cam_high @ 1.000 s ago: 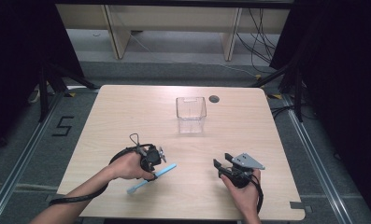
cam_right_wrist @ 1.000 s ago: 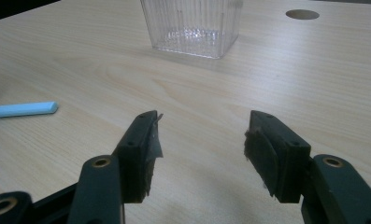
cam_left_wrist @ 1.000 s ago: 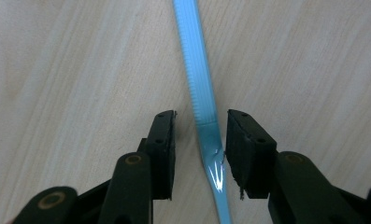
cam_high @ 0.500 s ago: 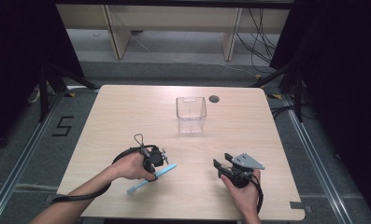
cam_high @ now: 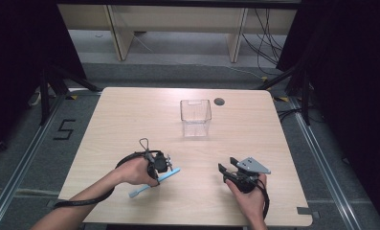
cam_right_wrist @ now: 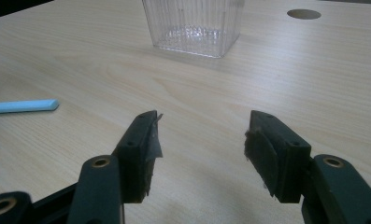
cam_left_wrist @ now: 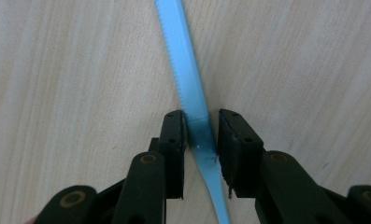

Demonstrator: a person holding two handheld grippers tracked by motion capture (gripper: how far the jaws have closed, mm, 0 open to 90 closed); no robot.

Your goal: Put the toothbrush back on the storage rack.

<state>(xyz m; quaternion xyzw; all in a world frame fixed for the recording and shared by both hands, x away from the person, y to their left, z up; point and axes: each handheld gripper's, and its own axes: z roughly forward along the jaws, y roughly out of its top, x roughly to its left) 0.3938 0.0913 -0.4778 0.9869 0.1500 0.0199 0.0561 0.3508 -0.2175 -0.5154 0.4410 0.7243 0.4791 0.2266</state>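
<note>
I am working the left tongs (cam_left_wrist: 202, 140) down onto the blue toothbrush (cam_left_wrist: 185, 70), which is lying flat on the worktop (cam_high: 130, 120) at about seven o'clock from its centre, slanting from lower left to upper right in the high view; the jaws have just been closing, and in the left gripper view they are standing on either side of the handle's narrow neck; the left pad looks to be touching it, while a thin gap seems to remain at the right pad, so I am judging the grip as not yet made. The brush is resting on the wood, not lifted; the clear square cup (cam_high: 195, 117) is standing upright at roughly twelve o'clock, well apart from the brush and, as far as I can see, with nothing in it. My right tongs (cam_right_wrist: 202, 140) are hanging open and idle at five o'clock, holding nothing, pointing toward the cup. So I am reckoning the job as barely begun: the pinch is nearly done; the lift, the carry up to the cup and the drop into it are all remaining.
</note>
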